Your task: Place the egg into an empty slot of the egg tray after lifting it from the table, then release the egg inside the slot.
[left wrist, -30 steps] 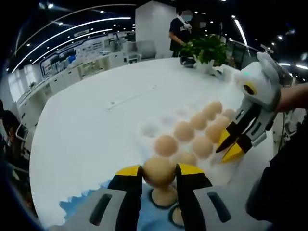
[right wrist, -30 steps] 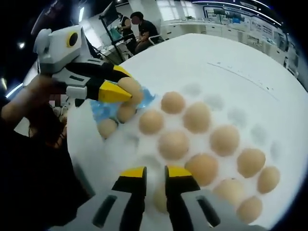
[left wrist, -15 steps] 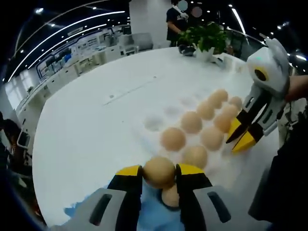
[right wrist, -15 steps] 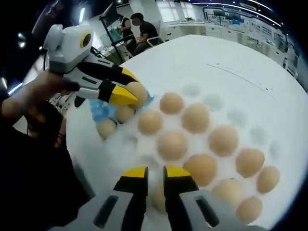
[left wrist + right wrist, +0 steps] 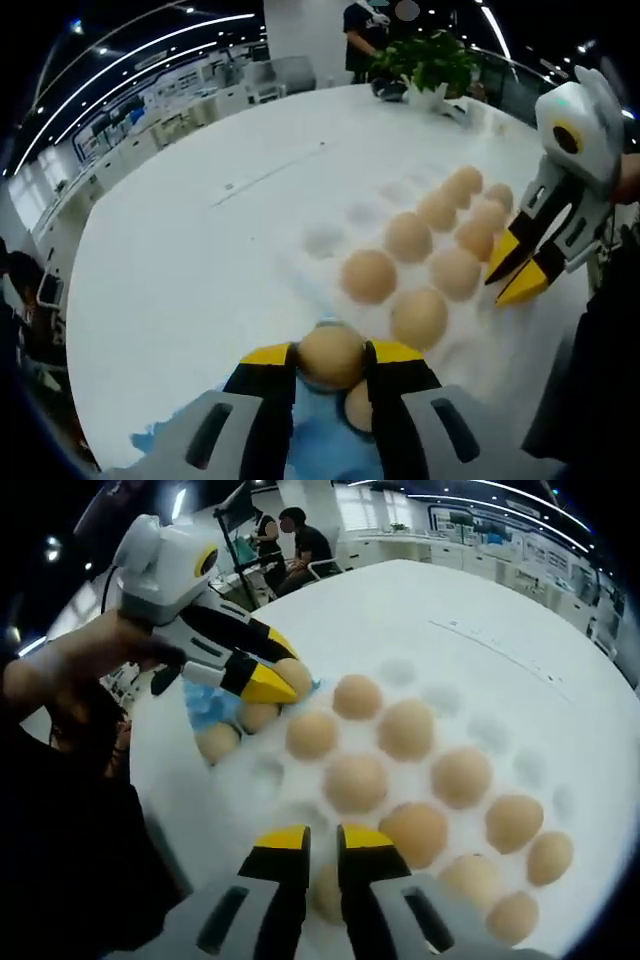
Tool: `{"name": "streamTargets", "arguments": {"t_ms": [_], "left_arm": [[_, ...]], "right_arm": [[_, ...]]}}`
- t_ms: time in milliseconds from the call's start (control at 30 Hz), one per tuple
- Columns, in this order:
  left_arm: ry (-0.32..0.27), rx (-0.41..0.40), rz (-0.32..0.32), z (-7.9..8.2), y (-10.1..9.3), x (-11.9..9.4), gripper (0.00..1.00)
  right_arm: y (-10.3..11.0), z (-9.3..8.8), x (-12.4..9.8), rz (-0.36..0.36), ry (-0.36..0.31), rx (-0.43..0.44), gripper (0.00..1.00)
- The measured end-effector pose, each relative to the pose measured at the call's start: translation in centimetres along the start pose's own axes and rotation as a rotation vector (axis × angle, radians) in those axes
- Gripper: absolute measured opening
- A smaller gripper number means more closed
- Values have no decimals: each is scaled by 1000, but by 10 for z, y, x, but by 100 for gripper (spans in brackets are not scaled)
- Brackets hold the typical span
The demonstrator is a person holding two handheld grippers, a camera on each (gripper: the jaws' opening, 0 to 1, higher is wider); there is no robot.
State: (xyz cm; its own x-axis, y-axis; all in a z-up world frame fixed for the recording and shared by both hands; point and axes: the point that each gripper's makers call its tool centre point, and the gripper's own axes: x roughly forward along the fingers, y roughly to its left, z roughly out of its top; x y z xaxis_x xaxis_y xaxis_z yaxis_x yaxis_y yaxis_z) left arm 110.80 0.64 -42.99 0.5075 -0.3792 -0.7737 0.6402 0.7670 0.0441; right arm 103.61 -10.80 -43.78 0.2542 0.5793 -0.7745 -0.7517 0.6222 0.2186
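Note:
My left gripper (image 5: 331, 349) is shut on a tan egg (image 5: 331, 362) and hovers at the near edge of the white egg tray (image 5: 324, 240). Several eggs fill the tray's right-hand slots, and hollow slots lie on its left side. In the right gripper view the same left gripper (image 5: 274, 686), held by a hand, carries the egg (image 5: 294, 674) over the tray's (image 5: 483, 725) far-left corner. My right gripper (image 5: 312, 838) has its jaws close together with nothing between them, low over the tray's near side. It also enters the left gripper view, the right gripper (image 5: 519, 276) beside the filled rows.
A blue cloth (image 5: 203, 706) beside the tray holds two loose eggs (image 5: 257, 717) (image 5: 217, 742). The round white table (image 5: 180, 250) stretches away beyond the tray. A potted plant (image 5: 425, 65) stands at its far edge, with people past it.
My left gripper has carried the egg forward off the blue cloth toward the tray's edge, so the tray's eggs look closer. The right gripper has stayed over the tray.

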Motion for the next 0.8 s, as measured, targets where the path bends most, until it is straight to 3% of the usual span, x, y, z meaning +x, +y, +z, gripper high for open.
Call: {"name": "streamTargets", "arguments": {"t_ms": [500, 633, 800], "left_arm": [[-5, 0, -2, 0, 0, 4, 28], [-42, 34, 5, 5, 0, 1, 29], [-45, 36, 7, 5, 2, 1, 32]], "right_arm": [[0, 0, -1, 4, -3, 8, 11], [-1, 0, 0, 6, -6, 14, 11], [-2, -1, 0, 5, -9, 17, 11]]}}
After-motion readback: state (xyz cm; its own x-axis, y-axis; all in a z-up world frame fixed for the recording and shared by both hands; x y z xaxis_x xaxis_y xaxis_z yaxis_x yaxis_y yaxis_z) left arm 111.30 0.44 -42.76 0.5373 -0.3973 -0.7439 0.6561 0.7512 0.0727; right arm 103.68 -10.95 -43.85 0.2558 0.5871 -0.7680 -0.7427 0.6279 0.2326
